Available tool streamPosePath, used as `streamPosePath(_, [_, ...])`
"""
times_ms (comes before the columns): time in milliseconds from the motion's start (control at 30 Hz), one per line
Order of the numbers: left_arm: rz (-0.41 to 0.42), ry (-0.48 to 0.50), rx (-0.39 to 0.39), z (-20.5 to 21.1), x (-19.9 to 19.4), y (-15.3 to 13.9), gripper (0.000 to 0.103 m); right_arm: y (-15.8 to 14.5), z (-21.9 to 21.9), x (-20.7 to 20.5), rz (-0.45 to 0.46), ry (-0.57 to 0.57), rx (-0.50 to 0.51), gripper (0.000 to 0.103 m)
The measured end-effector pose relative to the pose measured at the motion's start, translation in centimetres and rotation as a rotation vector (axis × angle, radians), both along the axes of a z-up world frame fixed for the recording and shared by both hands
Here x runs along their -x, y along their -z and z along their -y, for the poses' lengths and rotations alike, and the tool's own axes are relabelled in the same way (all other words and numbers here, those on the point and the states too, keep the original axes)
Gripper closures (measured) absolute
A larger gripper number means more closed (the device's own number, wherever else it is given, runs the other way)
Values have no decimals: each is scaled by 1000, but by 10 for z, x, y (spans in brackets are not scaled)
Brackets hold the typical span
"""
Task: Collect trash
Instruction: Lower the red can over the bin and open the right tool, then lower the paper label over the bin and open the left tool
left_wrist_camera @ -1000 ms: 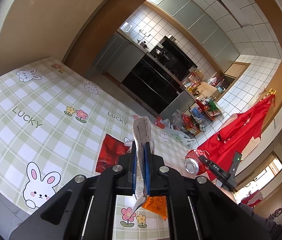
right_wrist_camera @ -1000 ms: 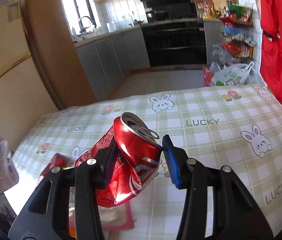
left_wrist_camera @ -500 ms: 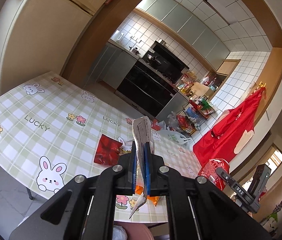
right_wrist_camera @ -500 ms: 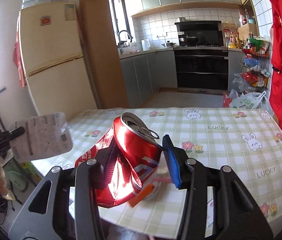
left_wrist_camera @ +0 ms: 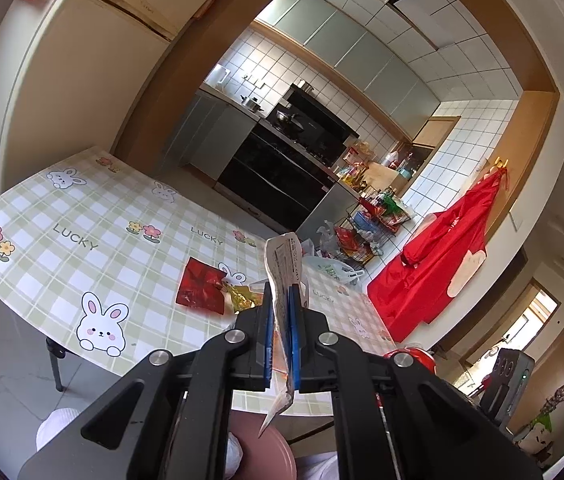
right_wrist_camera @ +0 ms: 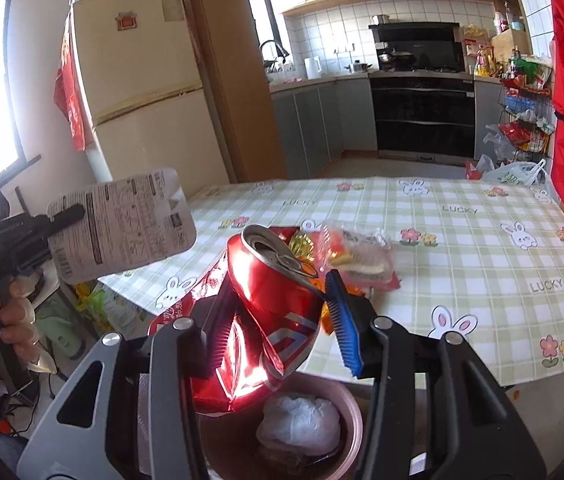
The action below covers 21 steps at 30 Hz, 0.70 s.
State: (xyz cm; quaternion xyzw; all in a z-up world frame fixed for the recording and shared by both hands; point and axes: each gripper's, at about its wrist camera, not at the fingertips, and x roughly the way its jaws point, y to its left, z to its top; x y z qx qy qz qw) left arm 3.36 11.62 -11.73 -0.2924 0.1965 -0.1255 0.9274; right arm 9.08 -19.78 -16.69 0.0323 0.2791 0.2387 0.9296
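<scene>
The left tool (left_wrist_camera: 280, 334) is pinched narrow on a flat printed paper wrapper (left_wrist_camera: 283, 276), gripped on edge so that the sheet stands up between the blue pads instead of flopping; its lower corner hangs over the pink bin (left_wrist_camera: 270, 454) below, which suggests it is held there for dropping. In the right wrist view this wrapper (right_wrist_camera: 122, 222) shows broadside, off the bench (right_wrist_camera: 481, 248) edge at the left, with the person's hand (right_wrist_camera: 14, 316) on the handle. Further right, a red foil packet (left_wrist_camera: 200, 288) and crinkled gold and clear wrappers (right_wrist_camera: 355, 254) lie on the bench near its edge (left for later pickups, I judge). The right tool (right_wrist_camera: 282, 308) is clamped on a crushed red can (right_wrist_camera: 274, 284), tilted with its open top pointing up and away, directly above the pink bin (right_wrist_camera: 351, 412), which already has a white bag (right_wrist_camera: 299, 424) in it, so opening the grip should drop the can in.
</scene>
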Motion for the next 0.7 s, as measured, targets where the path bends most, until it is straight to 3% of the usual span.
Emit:
streamPosePath(133, [12,18,-14,5,4,-2,96,6,-11,1,-31,-45,2,52])
streamPosePath(233, [15,29,-18,7,1,-4,96,10,-16,-1,-57,-98,-15,39])
streamPosePath(333, [16,40,-20,9,-1,-4,96,12,-22,0,-55,-113,-11,36])
streamPosePath(433, [9,56,-12,11,-3,-3,96,8,-20,-2,-46,-97,-22,28])
streamPosePath(500, [4,67,-11,13,-5,-2,96,2,-16,0,-15,-63,-25,10])
streamPosePath(700, [-11,130,-30,26,-8,3,96,-21,-3,7,93,35,-8,6])
